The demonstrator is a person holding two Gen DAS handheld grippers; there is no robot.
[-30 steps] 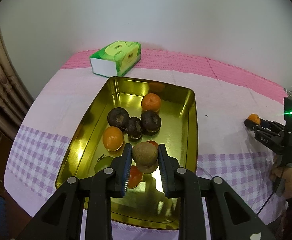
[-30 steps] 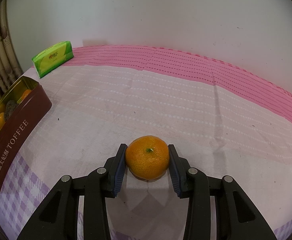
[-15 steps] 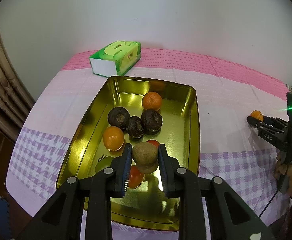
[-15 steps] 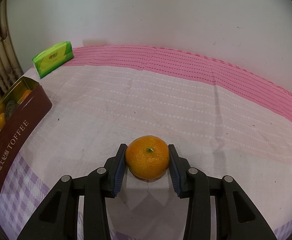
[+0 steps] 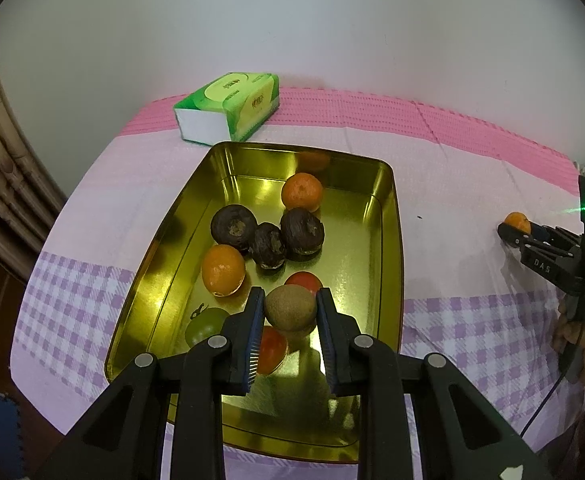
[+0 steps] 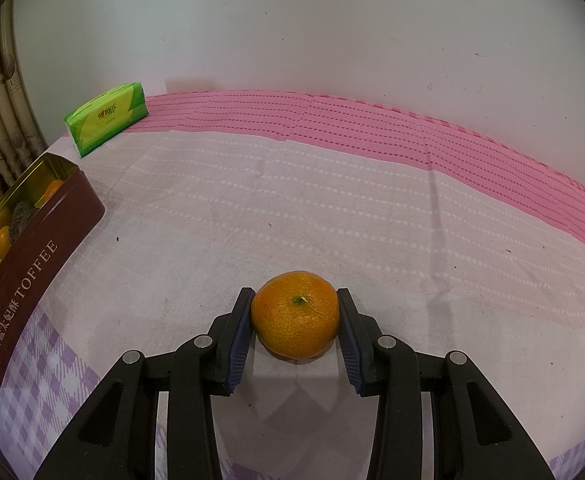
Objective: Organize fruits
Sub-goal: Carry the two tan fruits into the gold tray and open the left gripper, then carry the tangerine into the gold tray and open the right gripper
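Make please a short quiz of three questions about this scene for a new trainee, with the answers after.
1. True or false: the left gripper is shut on a kiwi.
2. What does the right gripper hold? A) tangerine B) tissue pack C) nothing
3. How many dark wrinkled fruits lie in the gold tin?

Key:
1. True.
2. A: the tangerine, down on the tablecloth.
3. Three.
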